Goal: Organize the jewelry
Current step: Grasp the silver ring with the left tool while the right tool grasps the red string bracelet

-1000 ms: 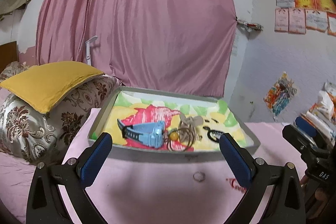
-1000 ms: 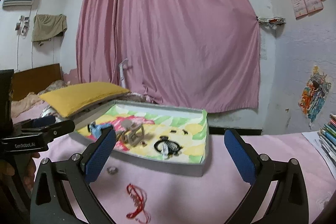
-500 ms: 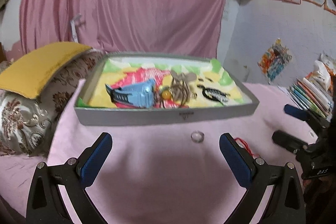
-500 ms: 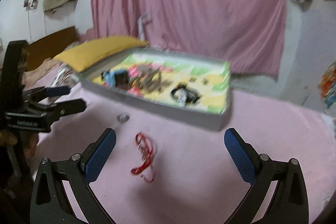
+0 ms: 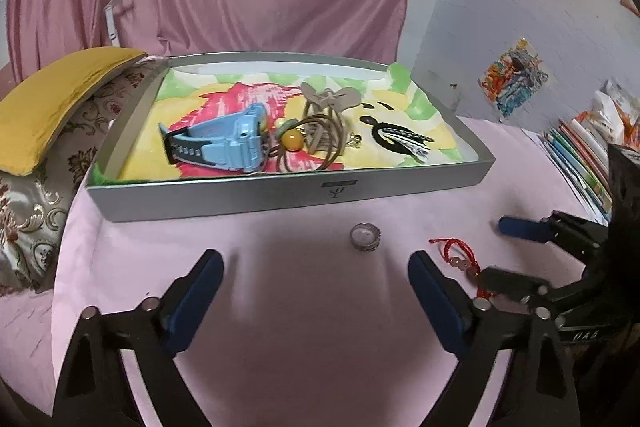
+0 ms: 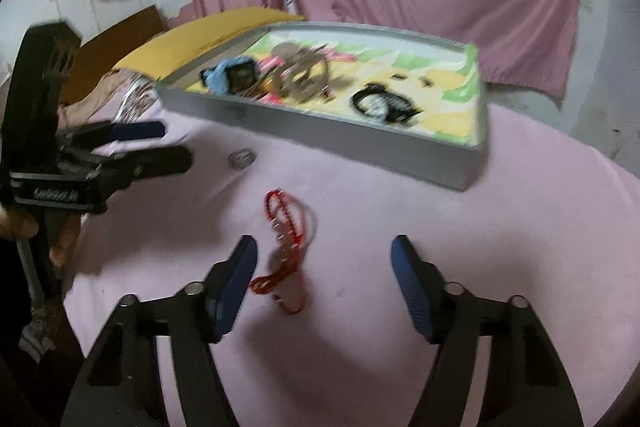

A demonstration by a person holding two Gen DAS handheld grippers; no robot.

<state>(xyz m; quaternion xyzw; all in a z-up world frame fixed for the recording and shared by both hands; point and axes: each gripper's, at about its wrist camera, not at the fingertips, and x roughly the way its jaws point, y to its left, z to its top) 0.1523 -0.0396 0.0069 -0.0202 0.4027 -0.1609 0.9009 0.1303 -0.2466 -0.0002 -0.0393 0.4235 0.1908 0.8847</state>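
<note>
Grey tray [image 5: 280,197] on the pink counter [image 5: 300,307] held a blue watch [image 5: 224,145], tan hair ties [image 5: 324,131] and a black-and-white piece [image 5: 396,141]. Silver ring [image 5: 365,235] lay on the cloth near the tray's front wall; red bracelet [image 6: 286,227] beside it. My left gripper [image 5: 314,291] was wide open, empty. My right gripper [image 6: 324,279] stood open over the bracelet, gripping nothing.

Both wrist views face the tray [image 5: 280,195] [image 6: 340,139] closely, sharing it
</note>
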